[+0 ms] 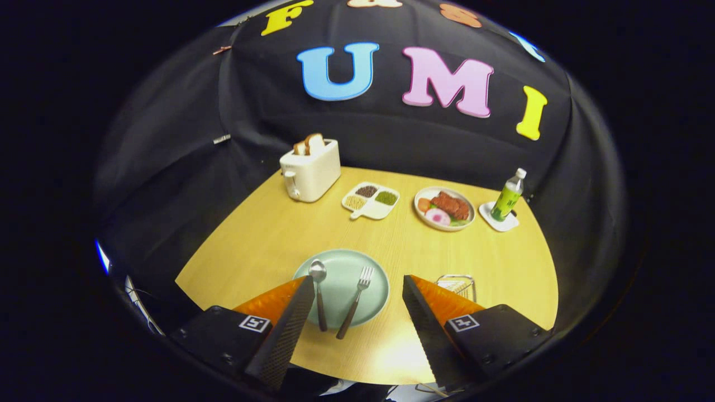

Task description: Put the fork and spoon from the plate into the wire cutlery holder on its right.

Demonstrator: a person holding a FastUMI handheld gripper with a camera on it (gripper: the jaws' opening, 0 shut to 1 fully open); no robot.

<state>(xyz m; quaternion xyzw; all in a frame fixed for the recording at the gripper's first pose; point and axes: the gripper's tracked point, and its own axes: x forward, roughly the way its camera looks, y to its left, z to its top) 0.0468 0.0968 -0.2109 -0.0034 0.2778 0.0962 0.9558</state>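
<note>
Spoon (318, 290) and fork (354, 302) lie side by side on the pale green plate (370, 268), which sits on the wooden table (262, 234) near its front edge. The spoon is on the left, its bowl pointing away and its dark handle running back over the plate's rim, close beside the left finger. The fork lies to its right, tines pointing away and leaning slightly right, its dark handle reaching past the rim onto the table.

The gripper (357, 321) hangs above the table's near edge with its fingers spread wide apart, gripping nothing; the plate and both pieces of cutlery show in the gap between them.

Just right of the plate, partly hidden behind the right finger, stands the wire cutlery holder (458, 283); whether anything is in it cannot be told.

Farther back, from left to right: a white toaster (310, 170) with slices of bread (310, 144) sticking out of its top, a white divided dish (371, 200) holding small heaps of grains or beans, a round plate of food (445, 209) with brown meat and a pink piece, and a green bottle (509, 196) with a white cap standing upright on a white coaster (499, 219) near the table's right edge. These four are well apart from the green plate.
</note>
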